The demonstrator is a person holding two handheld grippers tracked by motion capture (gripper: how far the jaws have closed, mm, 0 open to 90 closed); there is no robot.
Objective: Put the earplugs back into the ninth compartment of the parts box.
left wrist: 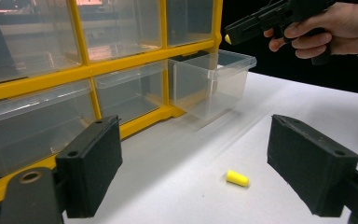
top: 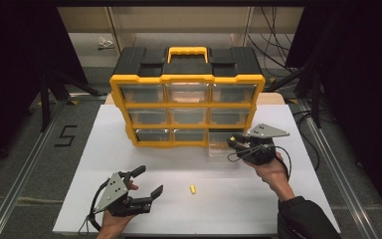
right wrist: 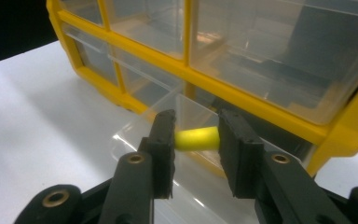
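Now | right tool point(right wrist: 196, 140) nearly closed, clamping yellow earplug point(right wrist: 196, 139) | left tool point(left wrist: 209, 170) wide, empty

Between the right gripper's point(right wrist: 195, 140) jaws, both ends of the yellow plug point(right wrist: 197, 138) are covered by the pads. Beyond the left gripper's point(left wrist: 196, 168) jaws, the organiser's point(left wrist: 88, 70) upper drawers are cut off by the top edge, and the right hand point(left wrist: 335, 28) by the right edge.

White table board point(top: 104, 149) lies beneath the left gripper point(top: 150, 180) and the right gripper point(top: 234, 141). Black "5" floor mark point(top: 65, 135) sits well left of the left gripper. Loose cables point(top: 273, 45) hang far beyond the right gripper.
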